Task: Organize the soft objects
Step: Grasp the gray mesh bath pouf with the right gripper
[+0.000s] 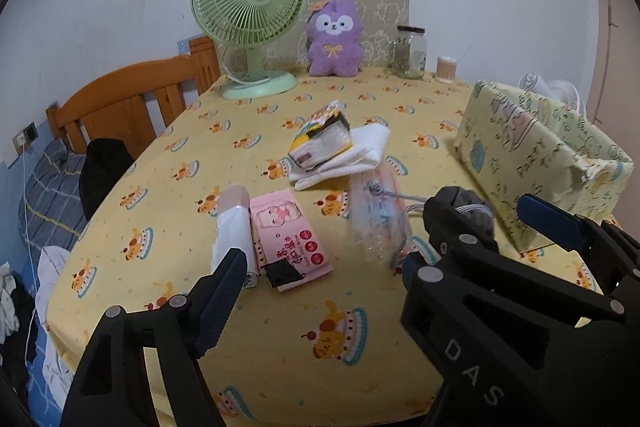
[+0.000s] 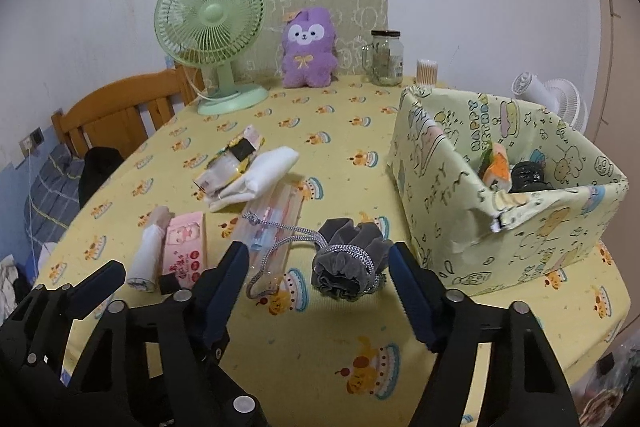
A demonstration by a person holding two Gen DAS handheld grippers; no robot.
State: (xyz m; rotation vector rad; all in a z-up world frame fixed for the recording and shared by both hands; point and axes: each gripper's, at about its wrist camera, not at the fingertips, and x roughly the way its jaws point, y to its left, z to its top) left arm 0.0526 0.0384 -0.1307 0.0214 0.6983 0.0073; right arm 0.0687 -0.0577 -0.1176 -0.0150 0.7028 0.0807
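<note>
Grey velvet drawstring pouch at desk's 6 o'clock: light, limp, crushable. Right gripper jaws part-open astride it, not gripping; take the gathered neck. Left gripper jaws wide, empty.

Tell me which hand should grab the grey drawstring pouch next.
Right. The right tool already has its open fingers on either side of the grey drawstring pouch, beside the wrapped box. The left tool faces the pink tissue pack instead.

pouch lies on the table, left of the box; fan behind.
</note>
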